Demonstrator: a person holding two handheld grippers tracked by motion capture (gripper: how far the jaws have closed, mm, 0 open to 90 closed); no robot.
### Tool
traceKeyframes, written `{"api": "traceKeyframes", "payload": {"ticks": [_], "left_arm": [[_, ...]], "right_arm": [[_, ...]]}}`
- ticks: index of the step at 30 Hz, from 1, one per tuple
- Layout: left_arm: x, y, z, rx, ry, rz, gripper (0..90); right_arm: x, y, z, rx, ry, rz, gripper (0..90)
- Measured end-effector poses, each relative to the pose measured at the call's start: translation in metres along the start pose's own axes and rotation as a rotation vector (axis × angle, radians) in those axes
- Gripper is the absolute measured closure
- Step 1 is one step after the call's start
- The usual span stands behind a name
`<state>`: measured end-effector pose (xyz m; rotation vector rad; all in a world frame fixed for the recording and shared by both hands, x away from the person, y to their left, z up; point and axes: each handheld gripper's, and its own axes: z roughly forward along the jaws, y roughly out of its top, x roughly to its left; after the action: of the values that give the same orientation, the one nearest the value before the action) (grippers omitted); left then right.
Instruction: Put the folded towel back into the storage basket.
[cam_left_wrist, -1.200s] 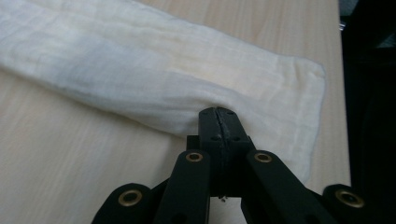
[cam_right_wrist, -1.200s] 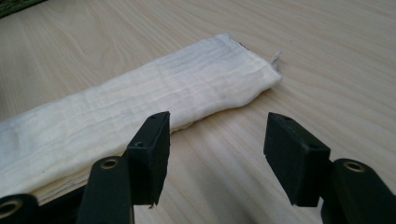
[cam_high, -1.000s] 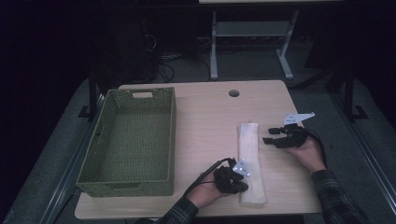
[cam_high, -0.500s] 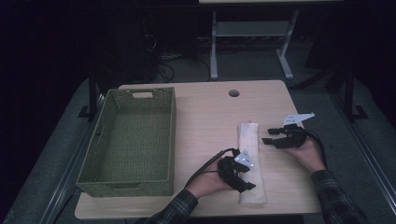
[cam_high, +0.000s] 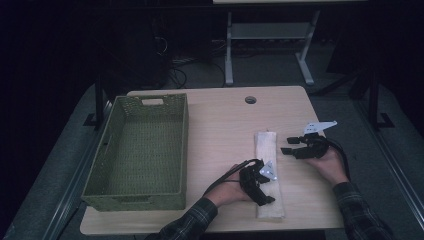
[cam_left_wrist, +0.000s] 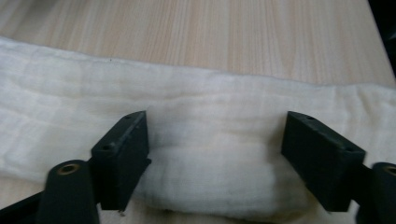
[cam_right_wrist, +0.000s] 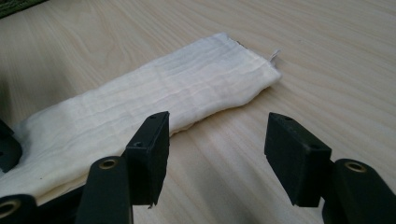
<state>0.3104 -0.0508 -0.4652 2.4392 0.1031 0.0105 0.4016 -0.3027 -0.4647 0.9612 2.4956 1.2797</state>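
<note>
Opening the left gripper (cam_left_wrist: 215, 158) over the folded cloth (cam_left_wrist: 210, 140), I am centring it between jaws; right gripper (cam_right_wrist: 215, 154) is waiting half-open, empty.

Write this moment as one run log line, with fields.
left gripper: fingers just opened, over folded cloth | right gripper: open, beside cloth | basket: at table left

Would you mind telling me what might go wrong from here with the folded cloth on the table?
The left claw has just been opening over the folded cloth; closing again may pinch just the top layer and unfold it. The cloth's near end lies close to the table edge, so a tug toward the person could drag it off.
</note>
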Motion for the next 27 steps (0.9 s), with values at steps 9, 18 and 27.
{"api": "traceKeyframes", "payload": {"ticks": [9, 18, 27], "left_arm": [[0.0, -0.001, -0.006, -0.019, 0.004, -0.03, 68.5], [-0.003, -0.002, -0.017, -0.007, -0.011, -0.067, 79.3], [-0.007, -0.011, -0.029, -0.028, -0.033, -0.099, 79.2]], "right_arm": [[0.003, 0.001, -0.001, -0.016, 0.04, -0.048, 39.8], [0.011, 0.02, 0.003, -0.021, 0.146, -0.169, 37.5], [0.016, 0.055, 0.031, 0.086, 0.2, -0.274, 35.7]]}}
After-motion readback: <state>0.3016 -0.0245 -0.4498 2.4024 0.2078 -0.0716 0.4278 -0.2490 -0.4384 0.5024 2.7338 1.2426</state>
